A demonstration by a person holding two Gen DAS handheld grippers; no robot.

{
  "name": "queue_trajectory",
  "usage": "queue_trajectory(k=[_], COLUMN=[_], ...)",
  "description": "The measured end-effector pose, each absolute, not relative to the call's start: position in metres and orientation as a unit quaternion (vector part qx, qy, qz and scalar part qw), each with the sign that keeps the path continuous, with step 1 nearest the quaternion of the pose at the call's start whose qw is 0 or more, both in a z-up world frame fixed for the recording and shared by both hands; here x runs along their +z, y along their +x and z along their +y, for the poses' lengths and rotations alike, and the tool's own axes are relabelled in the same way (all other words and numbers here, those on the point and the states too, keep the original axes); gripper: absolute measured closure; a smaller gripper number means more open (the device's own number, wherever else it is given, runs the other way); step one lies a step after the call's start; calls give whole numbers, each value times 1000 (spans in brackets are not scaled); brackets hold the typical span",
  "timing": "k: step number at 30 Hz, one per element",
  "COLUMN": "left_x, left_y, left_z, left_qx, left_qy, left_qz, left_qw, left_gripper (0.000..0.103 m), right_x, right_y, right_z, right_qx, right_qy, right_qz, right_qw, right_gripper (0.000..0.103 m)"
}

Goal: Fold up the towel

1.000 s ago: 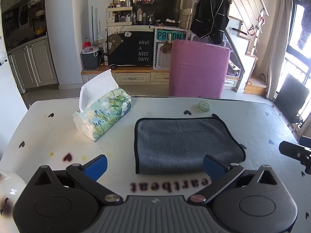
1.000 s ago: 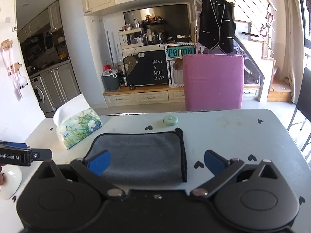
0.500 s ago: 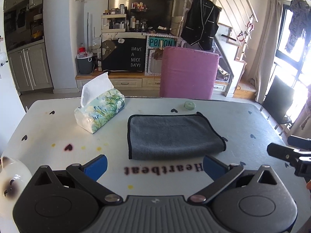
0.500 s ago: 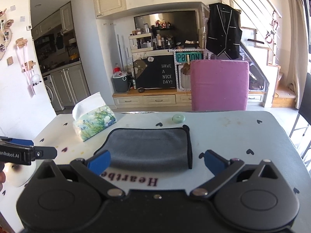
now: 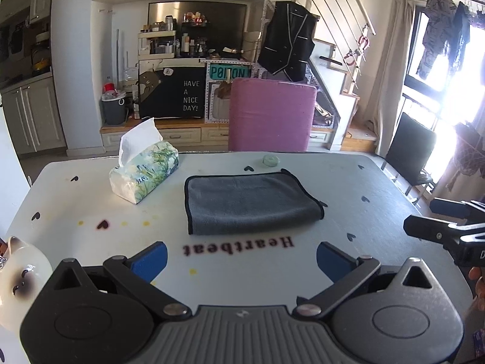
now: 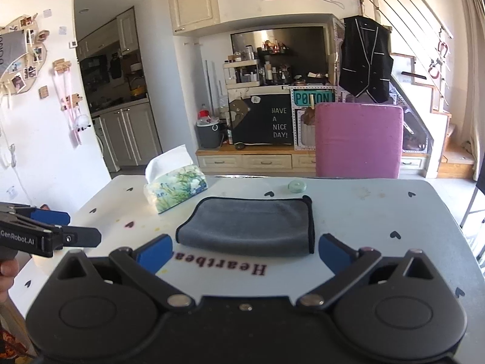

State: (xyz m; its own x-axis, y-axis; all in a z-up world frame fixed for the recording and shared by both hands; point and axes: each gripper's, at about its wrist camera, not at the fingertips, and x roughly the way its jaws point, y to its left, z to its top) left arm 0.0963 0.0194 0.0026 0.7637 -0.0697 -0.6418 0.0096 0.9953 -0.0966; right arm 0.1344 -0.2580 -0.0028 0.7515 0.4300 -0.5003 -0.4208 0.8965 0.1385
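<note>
Towel (image 5: pixel 250 201) folded on table (image 5: pixel 379 182) | ahead of both claws | left claw (image 5: pixel 241 254) wide | right claw (image 6: pixel 244 250) wide

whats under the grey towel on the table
The grey towel lies folded flat on the white table. Around its edges only bare tabletop shows, with the "Heartbeat" lettering just in front of it. Whatever the cloth covers cannot be seen.

My left gripper (image 5: pixel 241 256) is black plastic with blue finger pads (image 5: pixel 150 261), silver pivot screws and a grey ribbed body. My right gripper (image 6: pixel 245 251) is all black, with the same blue pads (image 6: pixel 332 251) and silver screws. White "GenRobot.AI" lettering marks the left gripper's side. Bare skin of my fingers (image 6: pixel 7 270) shows.
</note>
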Motion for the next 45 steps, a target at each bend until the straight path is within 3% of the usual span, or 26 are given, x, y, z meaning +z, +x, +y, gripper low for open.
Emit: queue_trajectory(k=[45], left_x=[-7], left_y=[-6], left_z=[2], left_qx=[-66], left_qy=[-21], left_qz=[335], left_qw=[940], left_gripper=[0], right_x=[2], right_y=[20], right_z=[-274], right_qx=[246], right_qy=[-12], right_qz=[254], right_qw=[935], right_gripper=[0])
